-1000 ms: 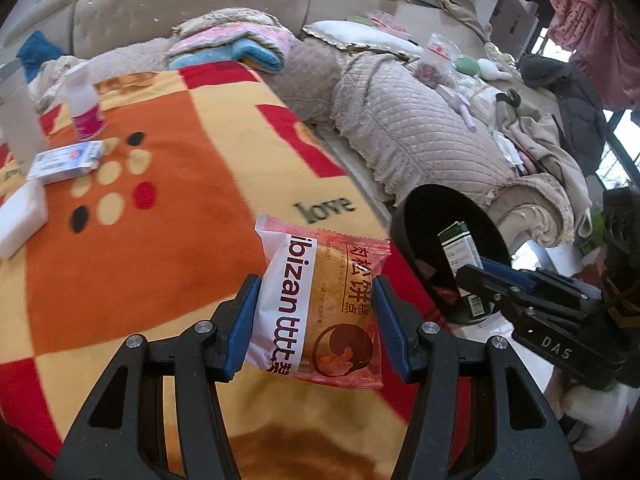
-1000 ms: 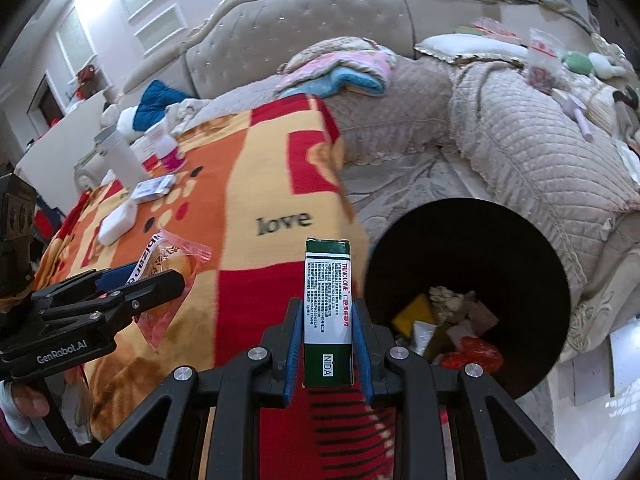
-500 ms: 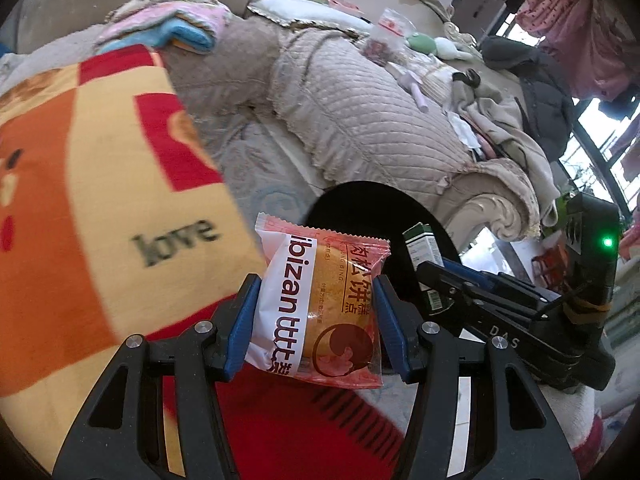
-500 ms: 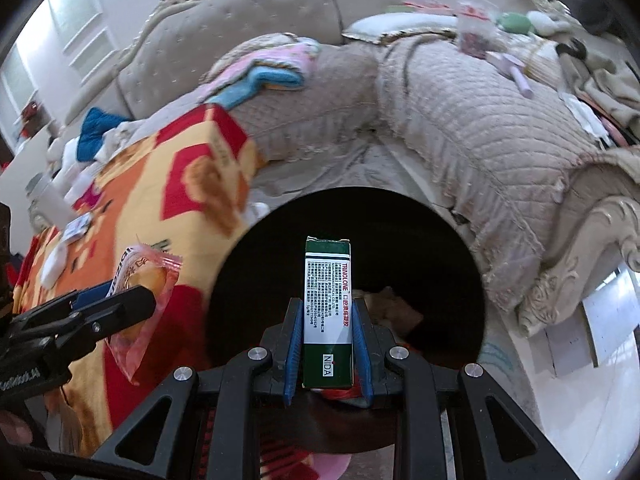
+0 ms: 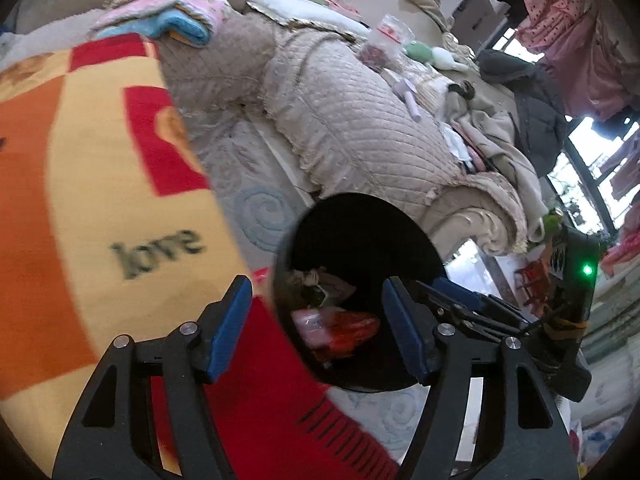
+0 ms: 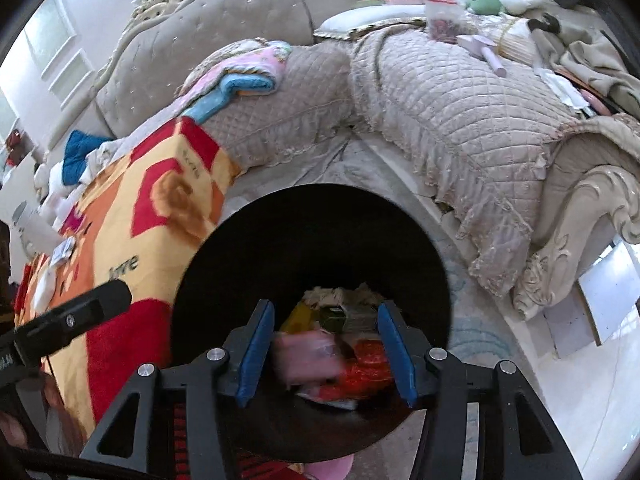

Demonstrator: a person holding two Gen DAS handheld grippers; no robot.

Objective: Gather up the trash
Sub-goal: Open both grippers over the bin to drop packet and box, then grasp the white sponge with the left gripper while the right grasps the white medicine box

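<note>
A beige quilted sofa [image 6: 460,120] backs a black bin [image 6: 312,240] beside an orange blanket [image 5: 80,184]. Both the left gripper [image 5: 316,328] and right gripper [image 6: 326,352] hover over the bin, jaws released and empty. The snack packet [image 6: 308,360] and green box [image 6: 336,316] lie inside the bin.

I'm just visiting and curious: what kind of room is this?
Most likely a home living room: a quilted, tufted sofa, a bright blanket with "love" on it, and a black trash bin on the floor.

Home living room: quilted beige sofa [image 6: 440,92], patterned blanket [image 5: 100,208], strewn clothes [image 5: 532,120], trash bin [image 6: 312,220].
</note>
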